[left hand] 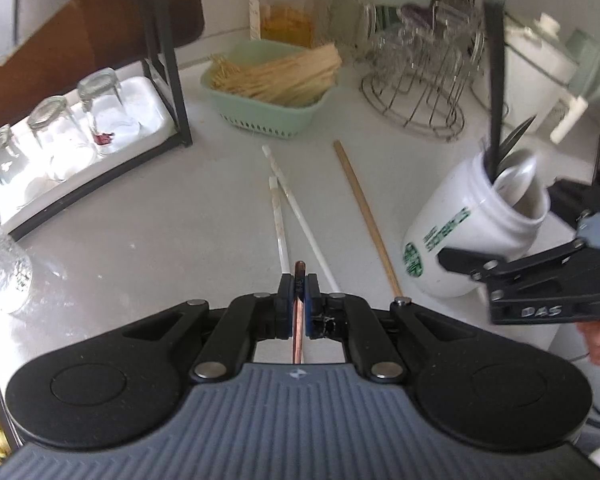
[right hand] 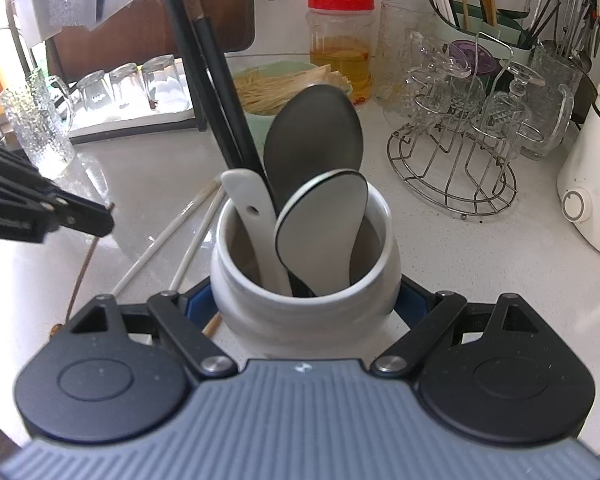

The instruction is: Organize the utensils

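A brown chopstick (left hand: 299, 312) sits clamped between the nearly closed pads of the left gripper (left hand: 299, 294), its tip poking out just past the fingertips above the pale countertop (left hand: 160, 220). Ahead of it on the counter lie two white chopsticks (left hand: 288, 204), crossing near their near ends, and beside them one tan wooden chopstick (left hand: 366, 216) lying apart to the right.

Further right stands a white jar (left hand: 472, 232) with green printing and a round green logo; the lettering is too blurred to read. The right gripper (right hand: 306, 300) holds this jar, its jaws set wide around the body. "DAS" is handwritten on the right gripper's black body in the left wrist view. Inside the jar are two dark spoons (right hand: 316, 136), one white spoon handle (right hand: 252, 208) and dark chopsticks (right hand: 220, 92) leaning to the left.

Behind, a mint green basket (left hand: 268, 108) holds many thin wooden sticks. A clear plastic jar with a red lid (right hand: 340, 44) stands near it. Three upturned glasses (right hand: 136, 84) rest on a white tray (left hand: 100, 140) under a black rack, and a wire stand (right hand: 452, 168) carries glass cups.
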`<move>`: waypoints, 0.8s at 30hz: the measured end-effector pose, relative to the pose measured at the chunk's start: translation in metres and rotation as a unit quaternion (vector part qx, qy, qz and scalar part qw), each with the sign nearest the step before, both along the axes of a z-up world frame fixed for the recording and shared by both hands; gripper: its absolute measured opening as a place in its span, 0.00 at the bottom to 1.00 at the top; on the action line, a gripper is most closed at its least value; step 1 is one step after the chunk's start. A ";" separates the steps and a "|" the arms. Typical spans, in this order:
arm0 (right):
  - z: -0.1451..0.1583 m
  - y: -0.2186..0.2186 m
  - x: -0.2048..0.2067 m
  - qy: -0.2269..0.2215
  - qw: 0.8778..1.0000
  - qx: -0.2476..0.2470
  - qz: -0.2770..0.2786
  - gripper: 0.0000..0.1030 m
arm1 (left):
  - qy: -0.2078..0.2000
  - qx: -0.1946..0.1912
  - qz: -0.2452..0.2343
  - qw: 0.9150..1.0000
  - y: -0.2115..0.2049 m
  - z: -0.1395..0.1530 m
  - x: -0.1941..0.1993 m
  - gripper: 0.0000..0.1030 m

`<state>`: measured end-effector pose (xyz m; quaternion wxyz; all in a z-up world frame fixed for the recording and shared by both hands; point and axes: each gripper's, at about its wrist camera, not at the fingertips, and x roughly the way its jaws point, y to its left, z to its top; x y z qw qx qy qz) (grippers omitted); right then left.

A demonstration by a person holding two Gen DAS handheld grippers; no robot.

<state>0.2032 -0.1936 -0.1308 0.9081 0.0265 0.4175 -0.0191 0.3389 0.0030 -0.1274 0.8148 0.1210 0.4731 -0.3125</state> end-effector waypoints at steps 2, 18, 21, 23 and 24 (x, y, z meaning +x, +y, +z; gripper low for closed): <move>0.000 0.000 0.001 0.003 1.000 0.000 0.003 0.88 | -0.005 -0.006 0.014 1.000 0.001 0.008 -0.006 0.05; -0.001 -0.005 -0.003 -0.009 0.995 0.000 0.097 0.88 | -0.044 -0.064 0.150 0.986 -0.013 0.067 -0.073 0.05; -0.001 -0.006 -0.003 -0.009 0.994 0.000 0.109 0.88 | -0.050 -0.069 0.160 0.983 -0.019 0.076 -0.081 0.03; -0.001 -0.007 -0.004 -0.010 0.993 0.000 0.115 0.88 | -0.055 -0.068 0.162 0.983 -0.023 0.082 -0.083 0.02; -0.001 -0.007 -0.004 -0.011 0.993 0.000 0.117 0.88 | -0.058 -0.067 0.163 0.983 -0.025 0.085 -0.085 0.02</move>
